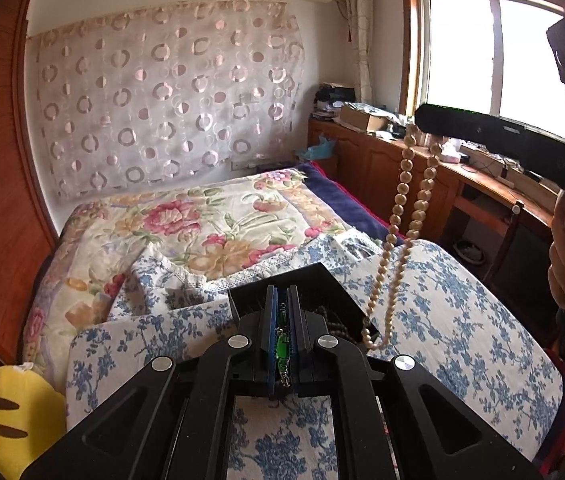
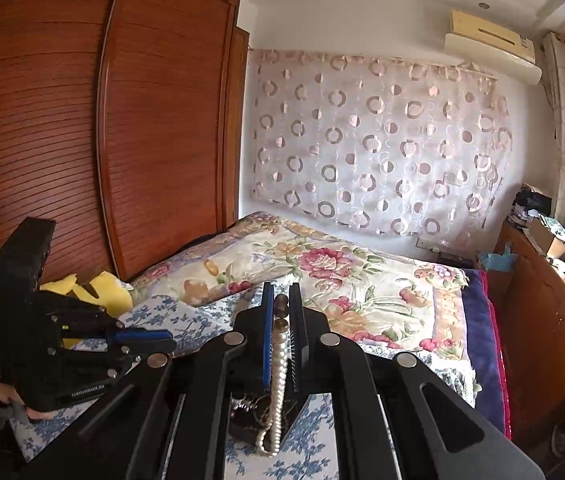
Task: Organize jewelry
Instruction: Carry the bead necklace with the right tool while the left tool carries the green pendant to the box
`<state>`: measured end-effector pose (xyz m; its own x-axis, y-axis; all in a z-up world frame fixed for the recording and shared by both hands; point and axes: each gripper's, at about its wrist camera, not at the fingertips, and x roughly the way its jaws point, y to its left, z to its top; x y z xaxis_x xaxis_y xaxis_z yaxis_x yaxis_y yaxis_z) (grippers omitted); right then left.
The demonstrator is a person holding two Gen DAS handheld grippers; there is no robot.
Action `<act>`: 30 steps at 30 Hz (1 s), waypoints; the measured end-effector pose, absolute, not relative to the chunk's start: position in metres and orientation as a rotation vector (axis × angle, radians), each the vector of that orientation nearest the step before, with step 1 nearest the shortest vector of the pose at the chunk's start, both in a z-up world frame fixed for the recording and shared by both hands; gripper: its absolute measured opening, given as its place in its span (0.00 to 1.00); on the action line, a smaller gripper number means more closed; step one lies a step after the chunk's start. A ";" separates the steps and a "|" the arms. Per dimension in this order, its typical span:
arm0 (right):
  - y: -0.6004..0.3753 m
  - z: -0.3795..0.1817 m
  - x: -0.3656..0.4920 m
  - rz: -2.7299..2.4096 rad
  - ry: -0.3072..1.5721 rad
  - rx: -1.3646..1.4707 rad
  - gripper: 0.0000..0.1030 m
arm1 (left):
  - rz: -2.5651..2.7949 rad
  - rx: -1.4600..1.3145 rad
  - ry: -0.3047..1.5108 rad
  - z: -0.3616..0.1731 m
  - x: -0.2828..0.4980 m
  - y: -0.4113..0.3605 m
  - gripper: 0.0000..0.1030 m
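Meanwhile, left hand-held gripper point(image 1: 282, 308) pinches a green-beaded chain point(image 1: 282, 340); right hand-held gripper point(image 2: 281, 304) clamps a pearl necklace point(image 2: 278, 364).

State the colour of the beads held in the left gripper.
Green, on a silvery chain, the beads clamped in the left gripper; left wrist view shows it best.

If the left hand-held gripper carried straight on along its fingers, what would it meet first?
Probably the black box just beyond the left hand-held gripper, which is shut on a green-beaded piece; depth is uncertain.
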<state>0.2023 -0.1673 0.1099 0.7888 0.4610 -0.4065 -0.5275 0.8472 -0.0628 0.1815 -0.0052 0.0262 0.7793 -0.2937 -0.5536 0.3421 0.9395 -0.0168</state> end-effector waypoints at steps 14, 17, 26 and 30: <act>-0.163 0.108 0.235 0.535 0.439 -0.141 0.08 | -0.340 0.080 0.593 0.026 0.204 -0.015 0.04; -0.165 0.090 0.245 0.538 0.489 -0.117 0.08 | -0.339 0.074 0.595 0.027 0.208 -0.016 0.04; -0.163 0.033 0.260 0.573 0.632 -0.057 0.09 | -0.329 0.081 0.613 0.020 0.225 -0.022 0.04; -0.168 0.023 0.256 0.564 0.642 -0.058 0.09 | -0.326 0.083 0.628 0.012 0.231 -0.026 0.04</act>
